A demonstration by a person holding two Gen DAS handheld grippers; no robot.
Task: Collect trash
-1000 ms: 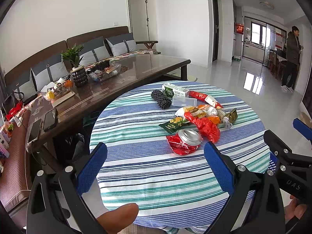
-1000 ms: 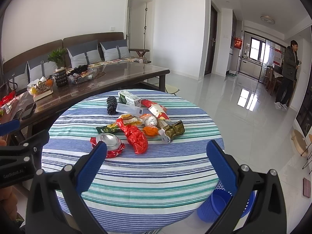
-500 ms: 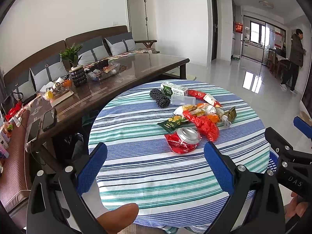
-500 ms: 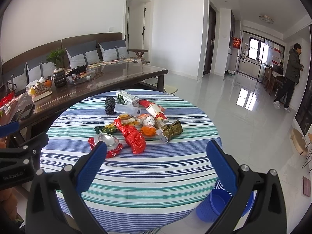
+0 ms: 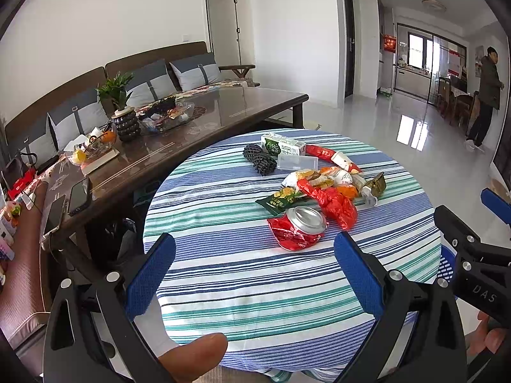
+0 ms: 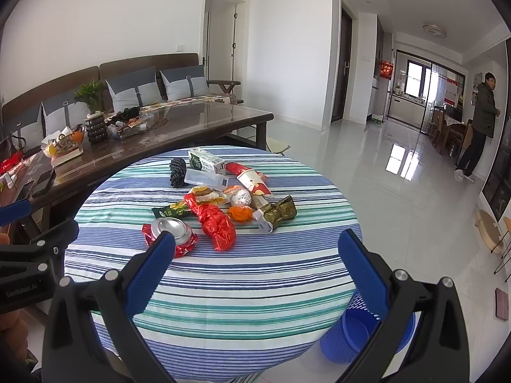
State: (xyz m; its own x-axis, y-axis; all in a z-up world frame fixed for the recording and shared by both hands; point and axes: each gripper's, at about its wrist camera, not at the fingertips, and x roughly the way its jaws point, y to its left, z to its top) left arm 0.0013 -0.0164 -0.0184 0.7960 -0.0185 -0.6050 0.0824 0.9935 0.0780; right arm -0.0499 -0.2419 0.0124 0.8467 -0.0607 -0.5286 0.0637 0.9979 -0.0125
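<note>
1. One round table (image 5: 223, 287), covered in a blue, green and white striped cloth, carries all the trash in a loose heap past its middle, toward the far side.
2. Counted in the heap: one crushed red can (image 5: 298, 228) nearest the grippers, one crumpled red plastic bag (image 5: 335, 202), one dark green snack wrapper (image 5: 278, 201), one black mesh sleeve (image 5: 258, 161), one green-and-white milk carton (image 5: 282, 146), one clear plastic box (image 5: 297, 161), one red-and-white paper wrapper (image 5: 338, 158), one orange wrapper (image 6: 241, 212) and one olive foil pouch (image 6: 282, 212). The small wrappers in the heap's core overlap too much to count.
3. There are two grippers. The left gripper (image 5: 254, 269) has its blue pads spread wide with nothing between them; the right gripper (image 6: 257, 263) is equally wide apart and empty.
4. Both hover over the near part of the table, where the cloth is bare between the near rim and the can.
5. The table's left edge sits close to a long dark coffee table (image 5: 191, 121); to the right lies open glossy floor (image 6: 399, 191).
6. Only the right wrist view shows the blue basket (image 6: 354, 335) fully, standing on the floor below the table's near right edge; the left view catches just a sliver of it behind the right gripper's frame.
7. Each view shows the other gripper at its margin.
</note>
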